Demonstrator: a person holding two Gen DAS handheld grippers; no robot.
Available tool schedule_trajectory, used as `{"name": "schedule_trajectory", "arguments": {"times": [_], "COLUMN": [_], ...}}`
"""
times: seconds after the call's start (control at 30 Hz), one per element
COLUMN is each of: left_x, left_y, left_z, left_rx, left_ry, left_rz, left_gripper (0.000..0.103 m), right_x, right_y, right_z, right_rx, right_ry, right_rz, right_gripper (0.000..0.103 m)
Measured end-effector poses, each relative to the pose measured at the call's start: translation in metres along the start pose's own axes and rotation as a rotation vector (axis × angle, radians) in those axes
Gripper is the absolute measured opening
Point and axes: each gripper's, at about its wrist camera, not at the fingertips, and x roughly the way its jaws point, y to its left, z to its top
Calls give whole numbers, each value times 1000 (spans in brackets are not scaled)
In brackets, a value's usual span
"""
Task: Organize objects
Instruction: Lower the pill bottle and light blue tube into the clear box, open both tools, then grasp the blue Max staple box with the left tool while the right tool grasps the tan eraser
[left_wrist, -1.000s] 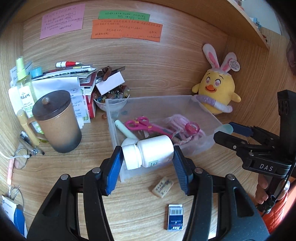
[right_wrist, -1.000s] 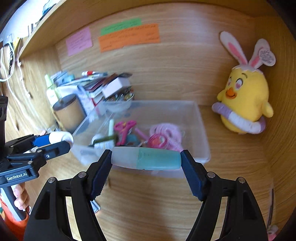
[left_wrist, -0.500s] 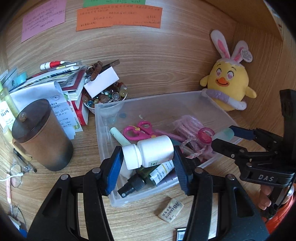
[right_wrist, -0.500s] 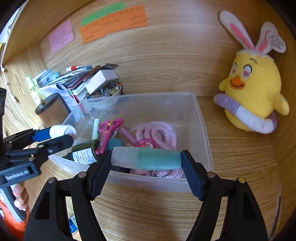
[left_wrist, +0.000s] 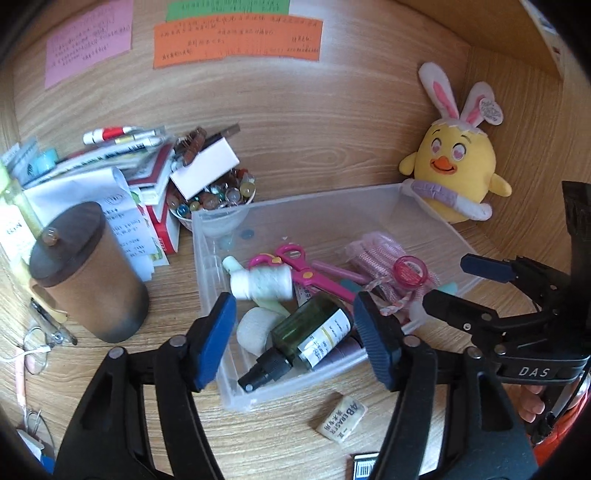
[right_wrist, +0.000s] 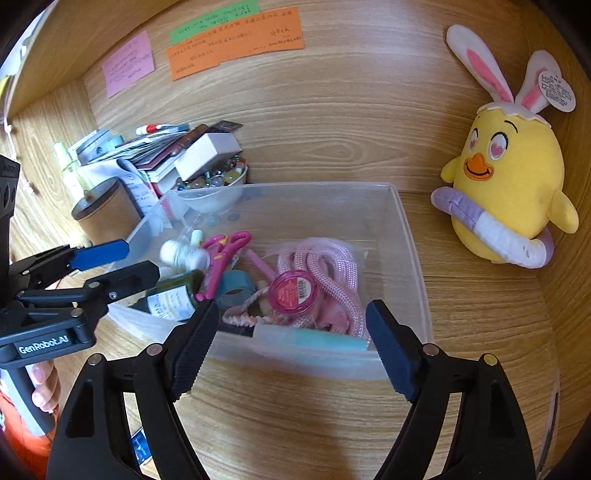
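Your left gripper (left_wrist: 293, 332) is opening over the near-left corner of the bin (left_wrist: 373, 203). Nothing sits between the pads. The white bottle (left_wrist: 262, 283) is blurred, loose in the bin at about 11 o'clock from the gripper, beside the pink scissors (left_wrist: 295, 264). A green spray bottle (left_wrist: 303, 334) lies right under your jaws, nozzle pointing to 7 o'clock.

Your right gripper (right_wrist: 286, 341) is opening too. The teal tube (right_wrist: 314, 339) lies crosswise inside the bin against the near wall, in line with the gap, with neither pad pressing on it. At 12 o'clock from it: pink rope (right_wrist: 325, 273) and a round pink tin (right_wrist: 294, 291) on top.

Outside the bin:
- Eraser (left_wrist: 341, 417) on the desk at 5 o'clock from the bin's near corner, left view.
- Brown lidded mug (left_wrist: 88, 273) at 9 o'clock.
- Bowl of marbles (left_wrist: 214, 201) touching the bin's far-left corner.
- Chick plush (right_wrist: 509, 177) at 2 o'clock, right view, apart from the bin.
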Motion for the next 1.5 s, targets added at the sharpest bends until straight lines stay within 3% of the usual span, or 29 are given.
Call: {"name": "schedule_trajectory", "arguments": {"times": [0.33, 0.6, 0.9, 1.07, 1.17, 1.23, 1.37, 1.5], "left_x": [-32, -33, -19, -19, -21, -21, -22, -25], "left_y": [-5, -15, -26, -33, -37, -39, -37, -30], "left_z": [-27, -66, -104, -117, -121, -123, -126, -128], "left_rx": [23, 50, 41, 46, 62, 75, 75, 57], "left_ry": [-4, 69, 186, 207, 203, 212, 203, 192], "left_rz": [8, 9, -57, -65, -64, -69, -65, -79], "left_gripper": [92, 93, 93, 92, 81, 66, 54, 34], "right_x": [-28, -37, -35, -29, -23, -17, -7, 5], "right_y": [8, 10, 14, 19, 26, 32, 48, 65], "right_z": [-12, -27, -45, -50, -52, -53, -55, -57], "right_rx": [-38, -55, -76, -88, -98, -113, -153, -198], "right_ry": [-17, -1, 36, 60, 79, 89, 102, 117], "right_rz": [16, 12, 13, 24, 36, 46, 73, 97], "right_gripper": [81, 82, 82, 82, 82, 82, 82, 82]}}
